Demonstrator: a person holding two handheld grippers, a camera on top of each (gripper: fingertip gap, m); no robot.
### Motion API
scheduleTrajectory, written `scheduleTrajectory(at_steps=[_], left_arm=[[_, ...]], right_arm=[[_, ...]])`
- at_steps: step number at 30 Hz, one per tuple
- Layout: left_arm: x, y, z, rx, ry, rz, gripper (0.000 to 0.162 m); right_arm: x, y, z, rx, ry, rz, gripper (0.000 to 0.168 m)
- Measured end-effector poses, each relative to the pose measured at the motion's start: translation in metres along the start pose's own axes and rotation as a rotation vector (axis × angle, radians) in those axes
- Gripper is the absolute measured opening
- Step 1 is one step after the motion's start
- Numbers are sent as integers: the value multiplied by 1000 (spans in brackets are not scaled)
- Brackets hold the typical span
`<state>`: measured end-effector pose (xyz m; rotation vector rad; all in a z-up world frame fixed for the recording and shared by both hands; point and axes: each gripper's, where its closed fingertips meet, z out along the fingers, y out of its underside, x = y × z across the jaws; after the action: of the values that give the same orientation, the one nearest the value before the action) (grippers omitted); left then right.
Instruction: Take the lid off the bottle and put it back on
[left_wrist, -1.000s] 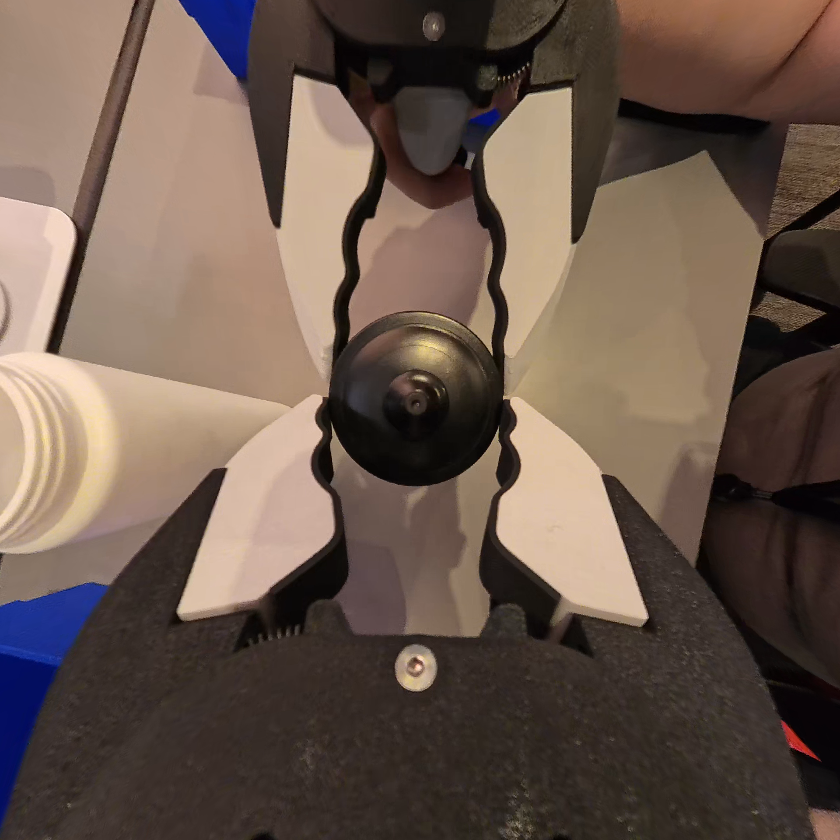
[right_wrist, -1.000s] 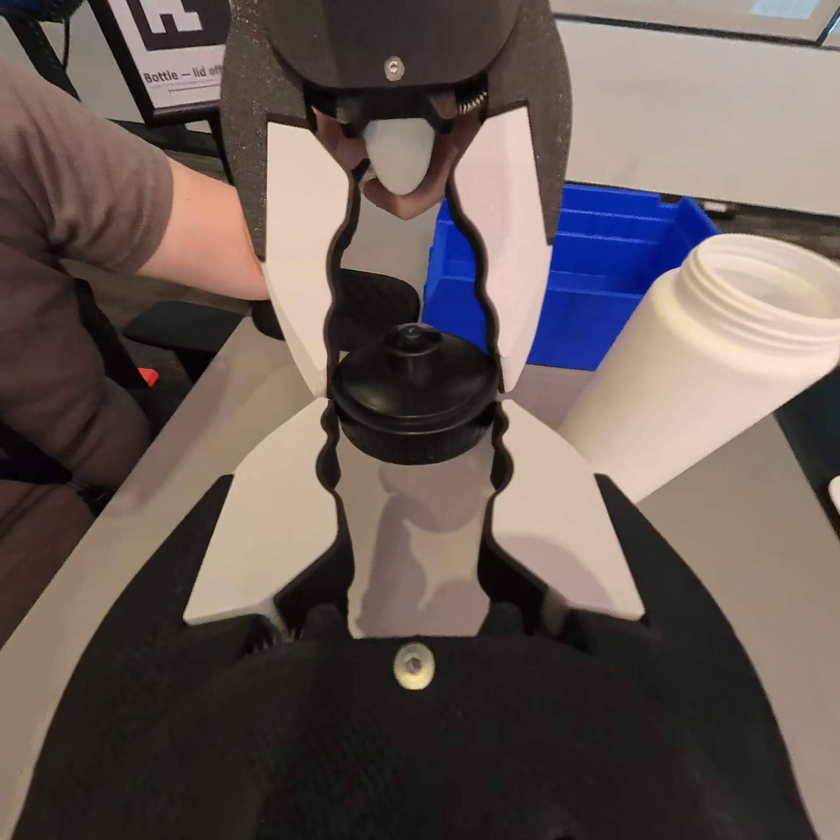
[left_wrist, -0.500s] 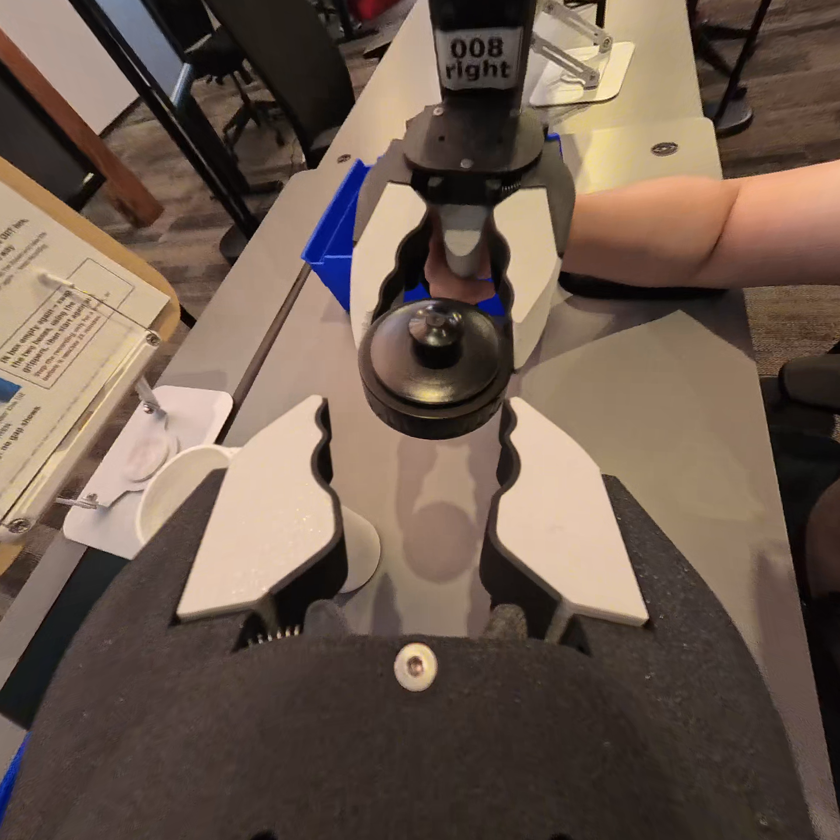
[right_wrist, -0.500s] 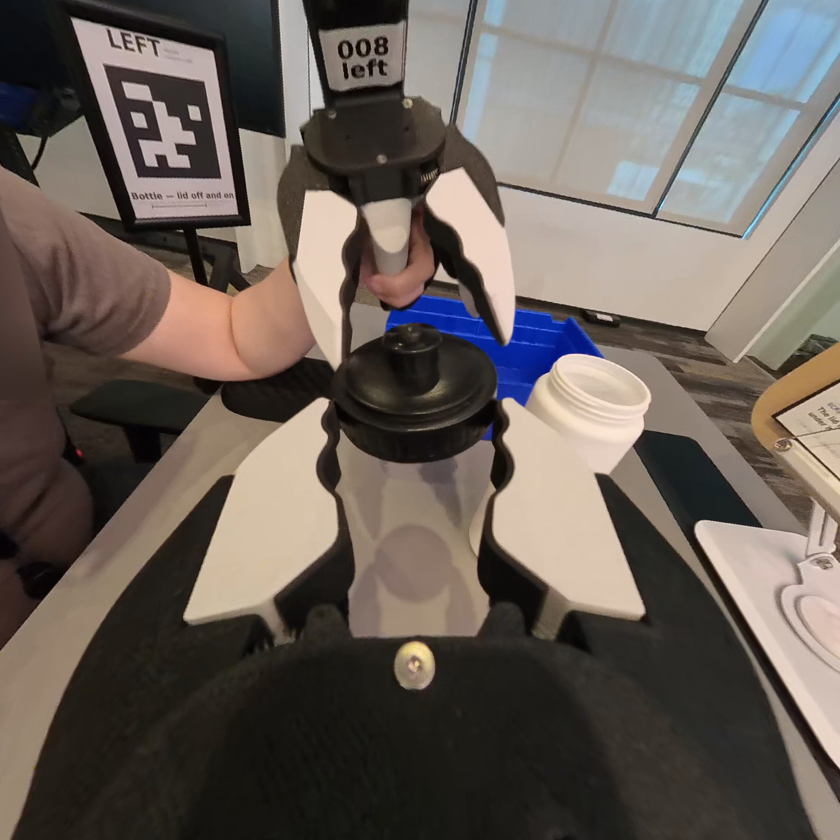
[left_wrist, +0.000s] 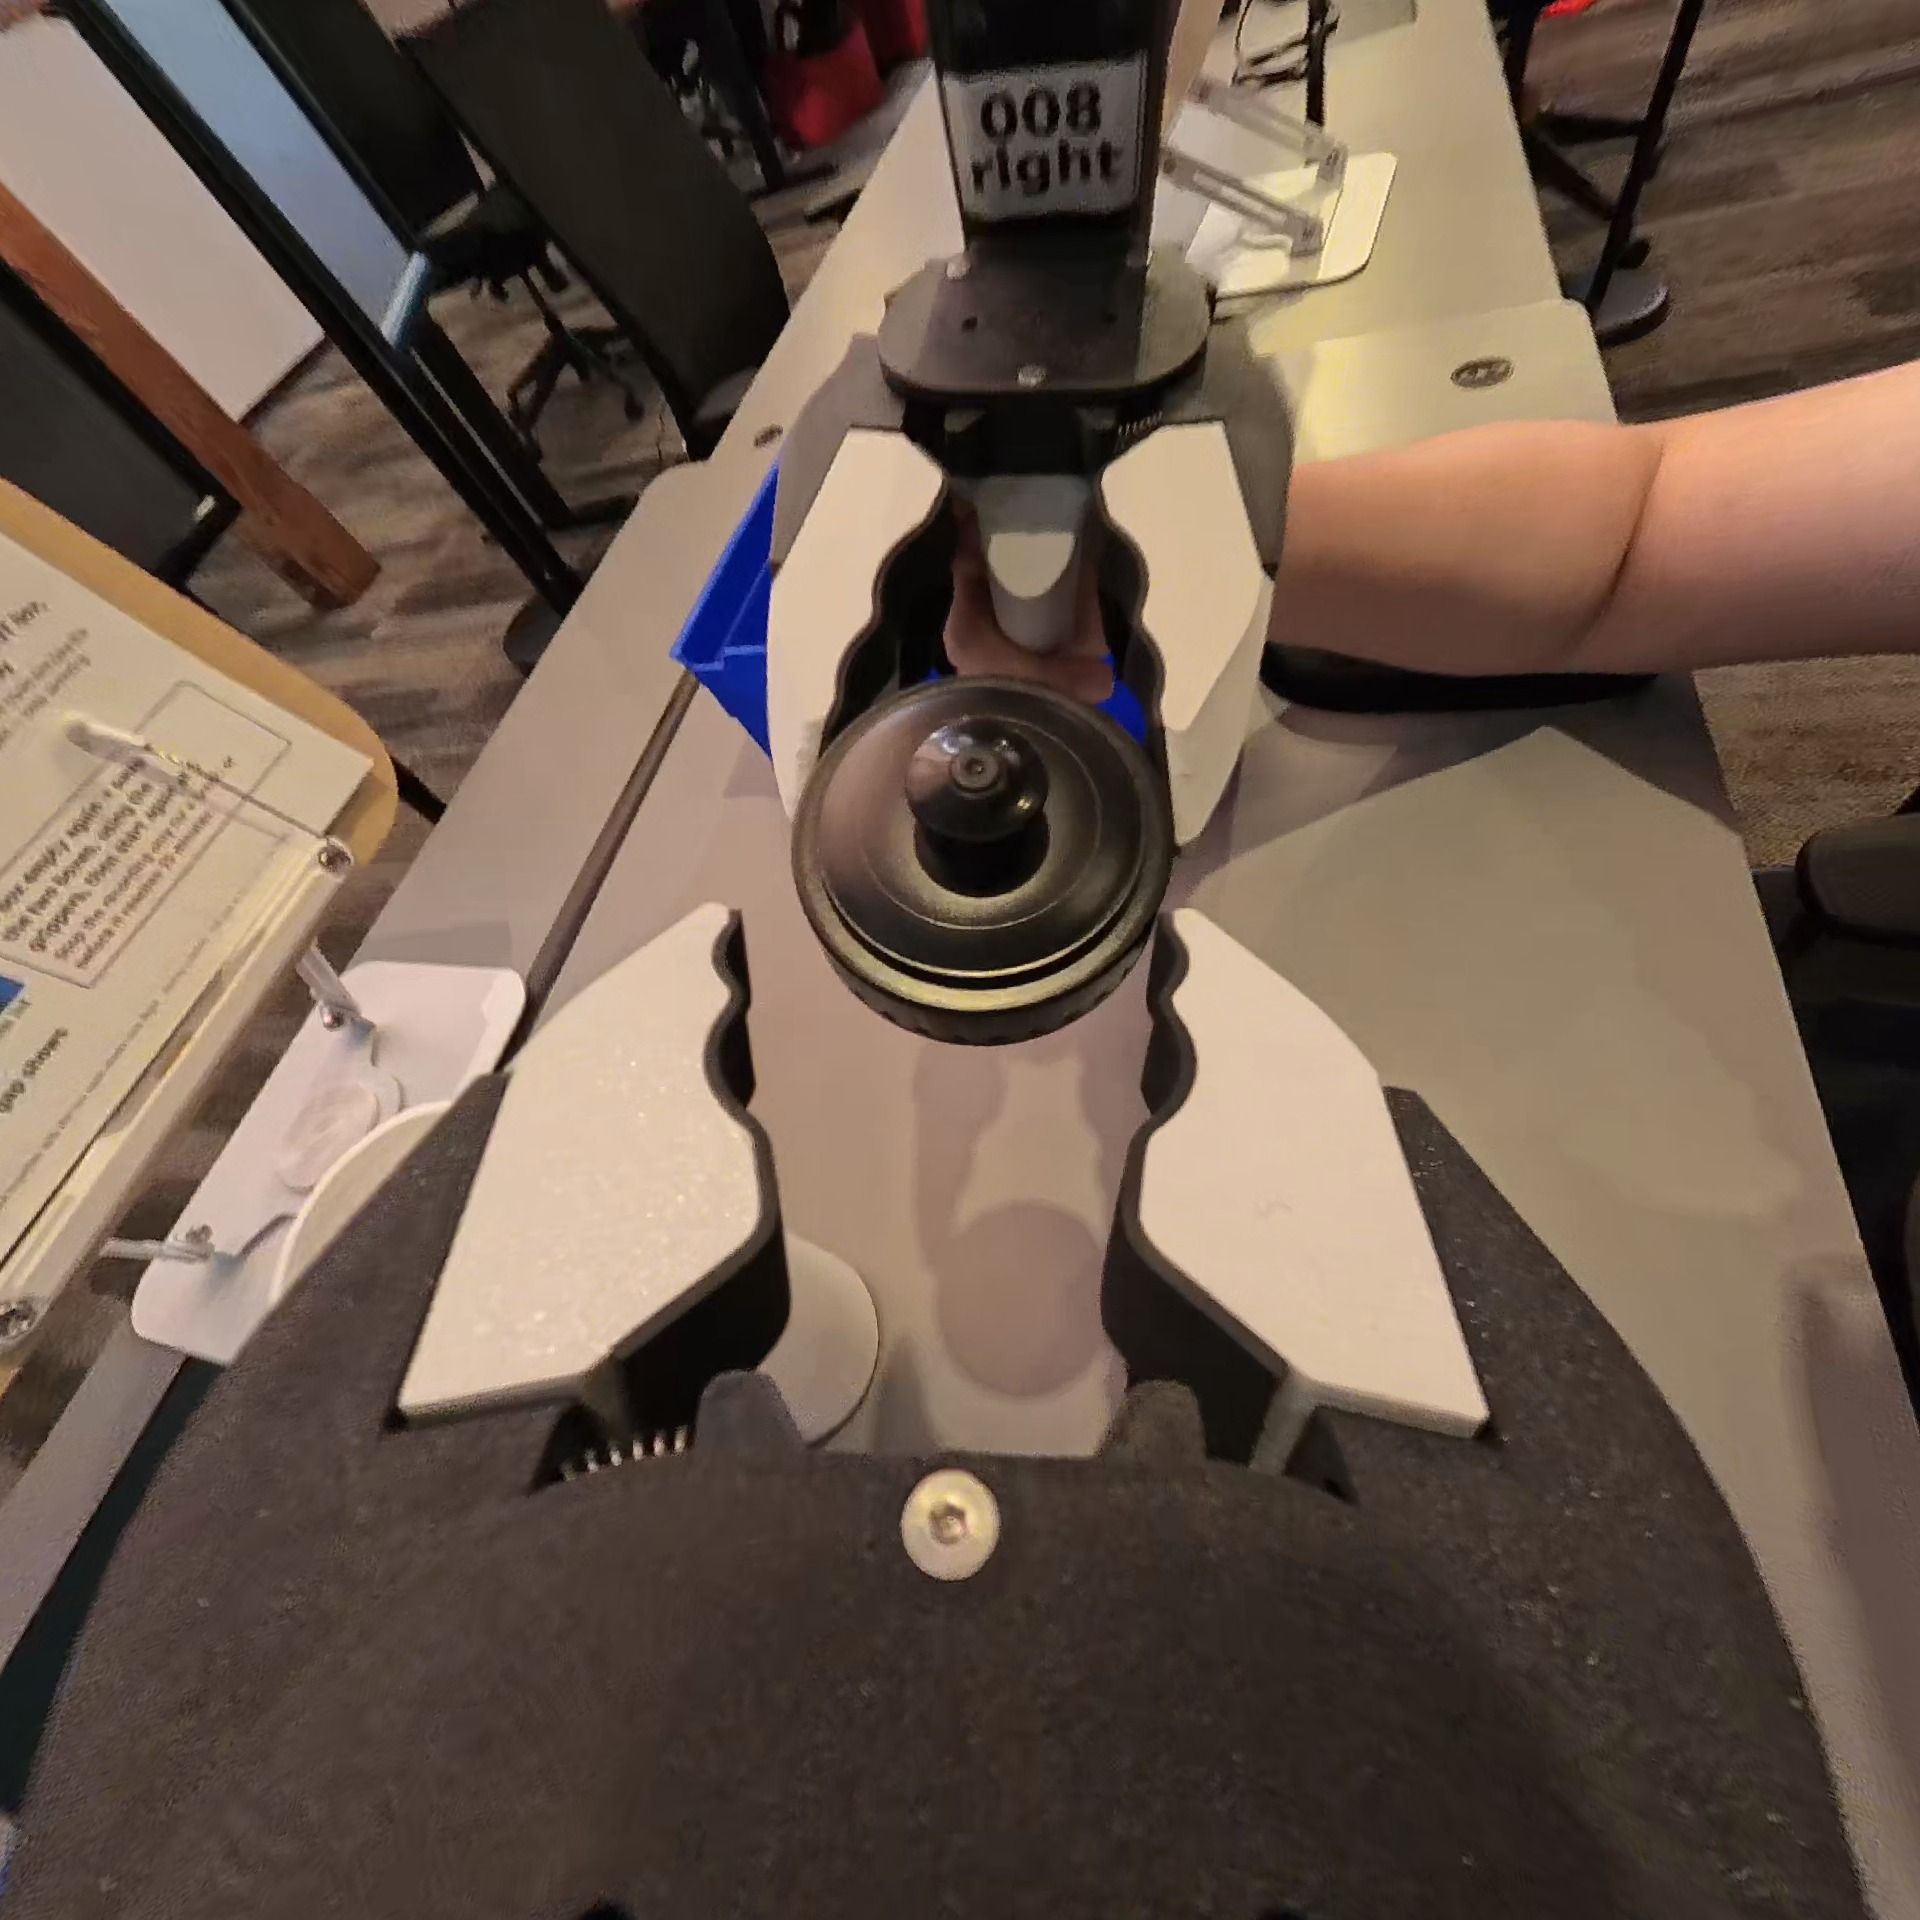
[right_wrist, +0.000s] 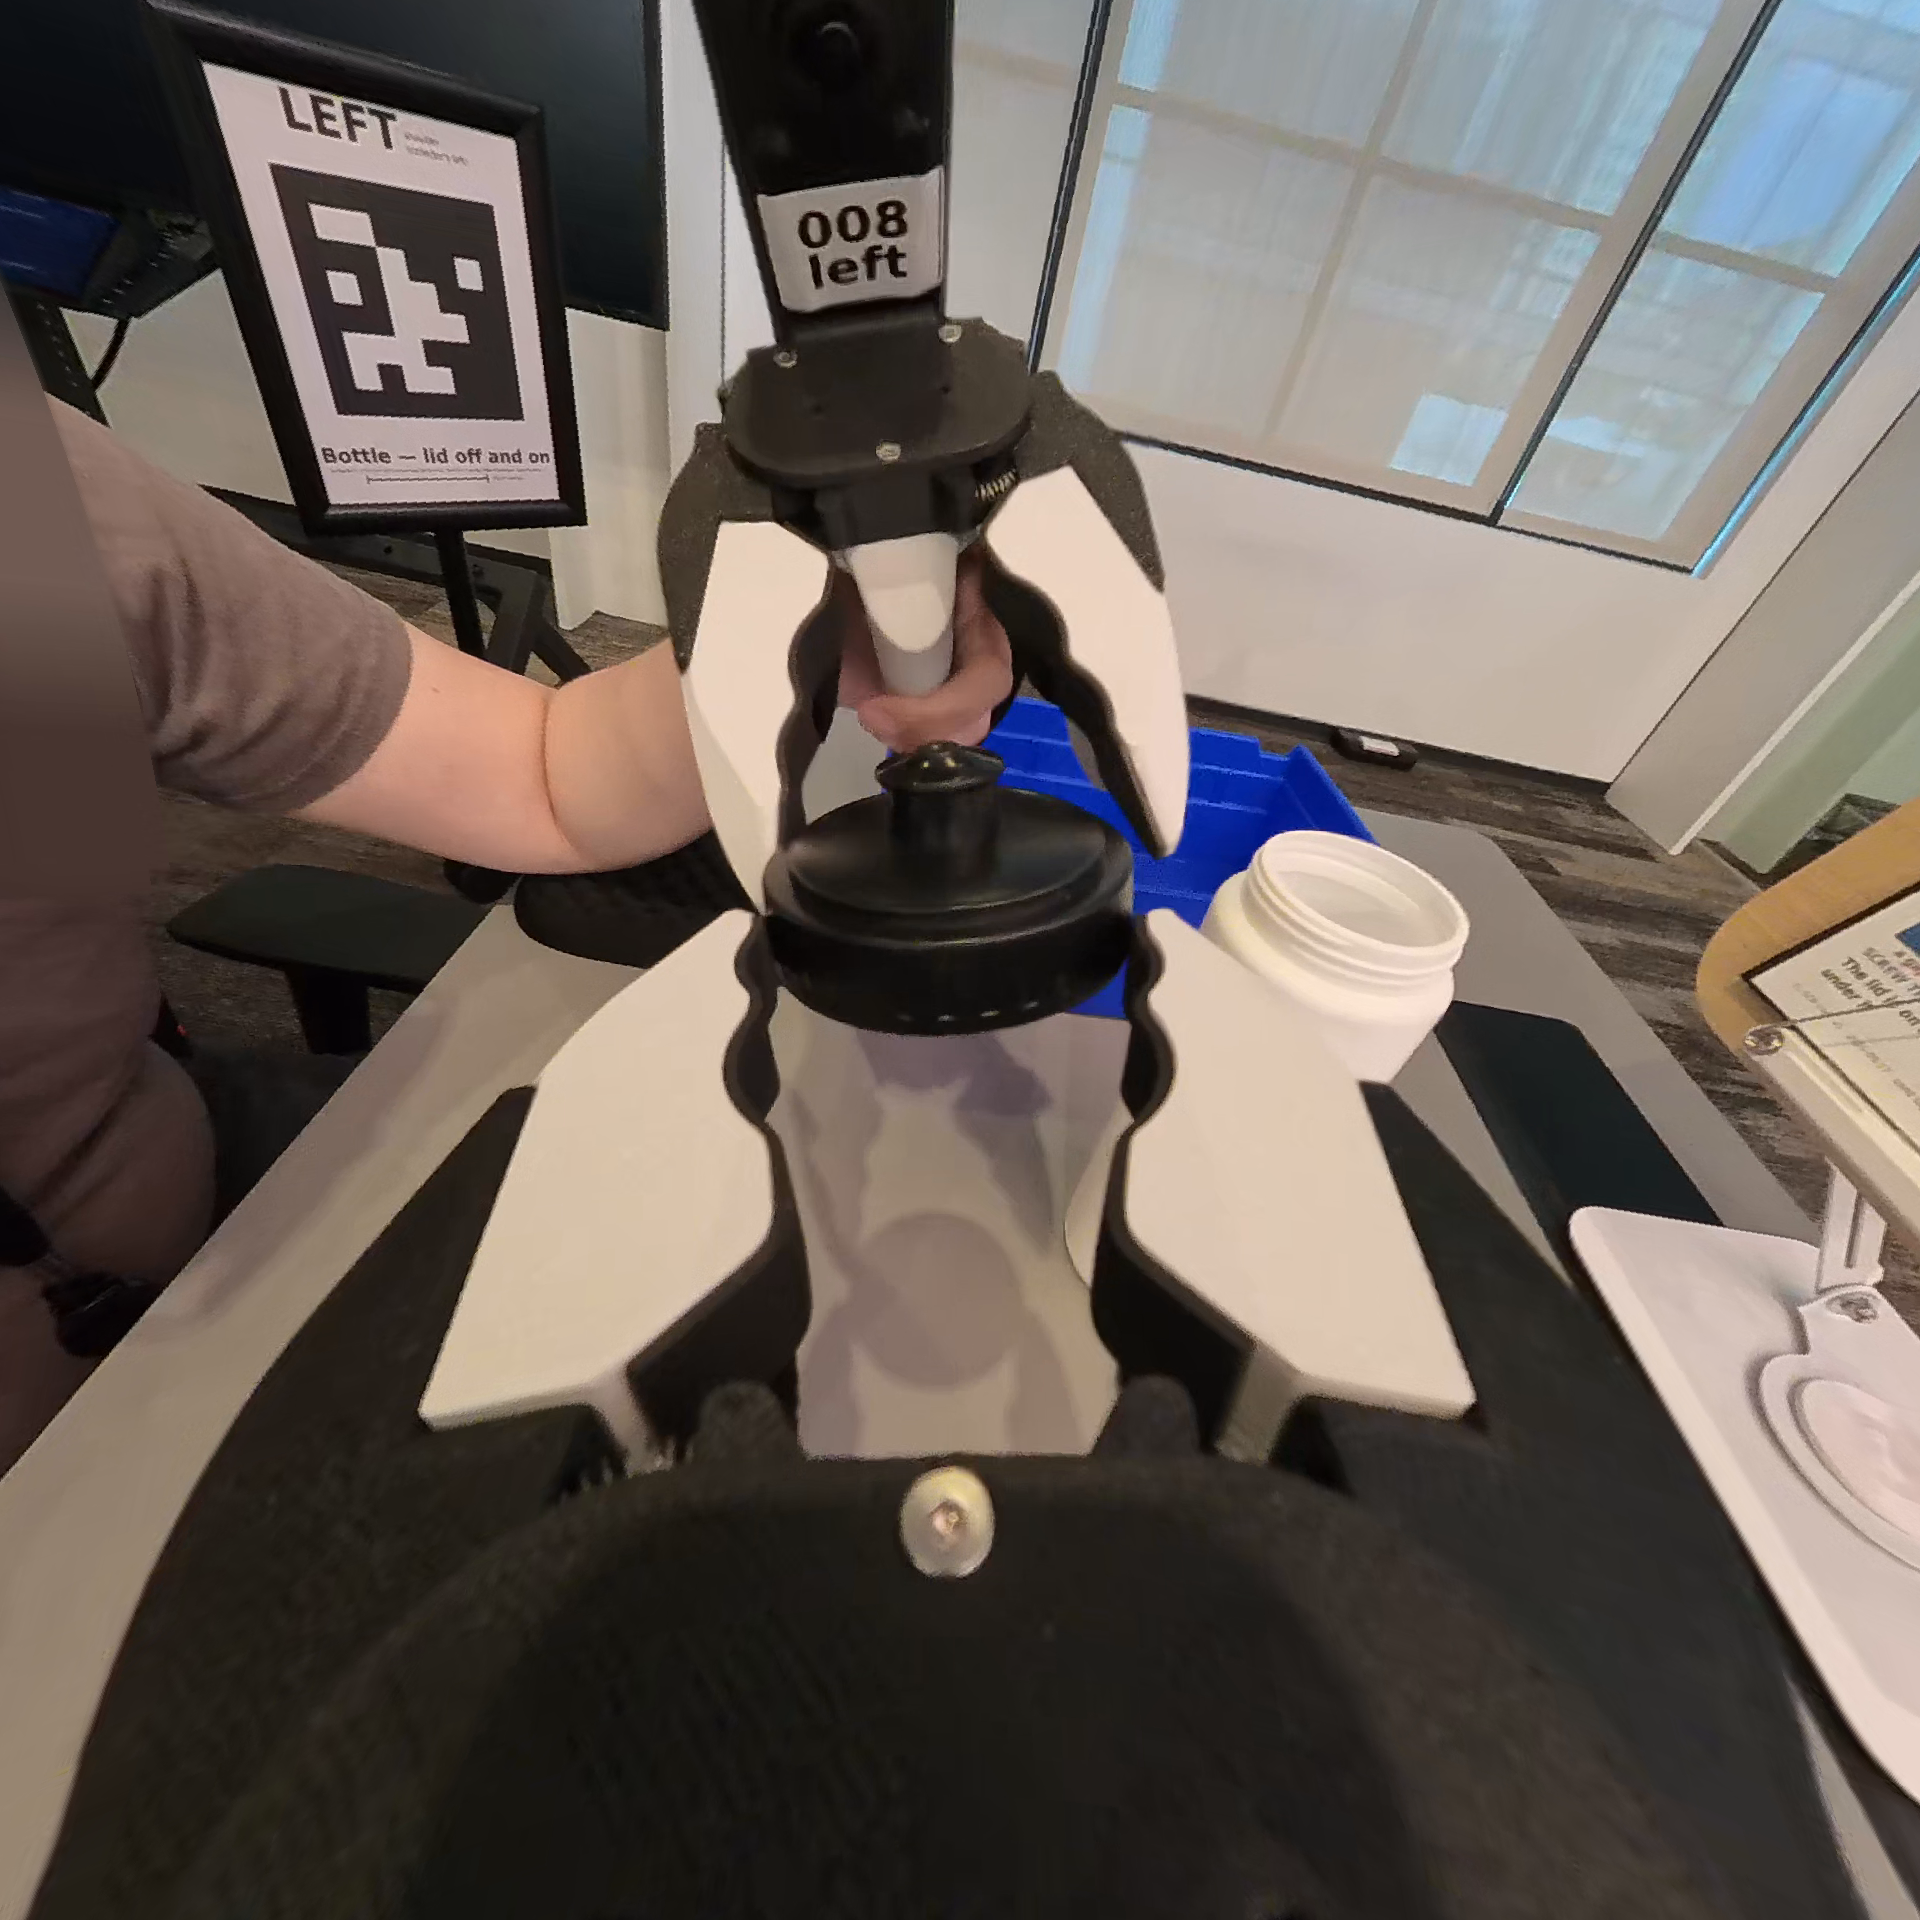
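Observation:
My right gripper is shut on the black lid, which has a knob on top. Both pads press its ribbed rim and hold it above the grey table. The left wrist view shows the lid in the right gripper just past my own fingertips. My left gripper is open and empty, its pads clear of the lid. It also shows in the right wrist view, open, behind and above the lid. The open white bottle stands upright on the table to the right; in the left wrist view the bottle is mostly hidden behind my left finger.
A blue bin sits behind the bottle. A framed marker sign stands at the back left. A document stand with a white base is at the right, beside a black pad. The person's arms reach in from the sides.
A second ago both grippers' pads were at the lid. My left gripper has let go and drawn back, opening slightly. The right gripper keeps the lid and both views have lifted.

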<state>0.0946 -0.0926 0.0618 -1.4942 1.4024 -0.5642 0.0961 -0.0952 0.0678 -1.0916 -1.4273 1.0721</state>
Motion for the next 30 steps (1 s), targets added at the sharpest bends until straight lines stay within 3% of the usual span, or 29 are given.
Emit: scheduleTrajectory(at_steps=[6,24,26,30], left_arm=[[7,-3,5,55,35,44,67],[10,-3,0,52,60,61,70],[2,-6,-7,73,43,15,73],[-3,-13,-15,188,161,-214,63]], right_arm=[[-2,0,1,16,-11,-9,67],[-9,-4,5,33,-22,-27,71],[-7,-10,1,65,2,-53,71],[-4,-18,-6,79,91,-200,71]])
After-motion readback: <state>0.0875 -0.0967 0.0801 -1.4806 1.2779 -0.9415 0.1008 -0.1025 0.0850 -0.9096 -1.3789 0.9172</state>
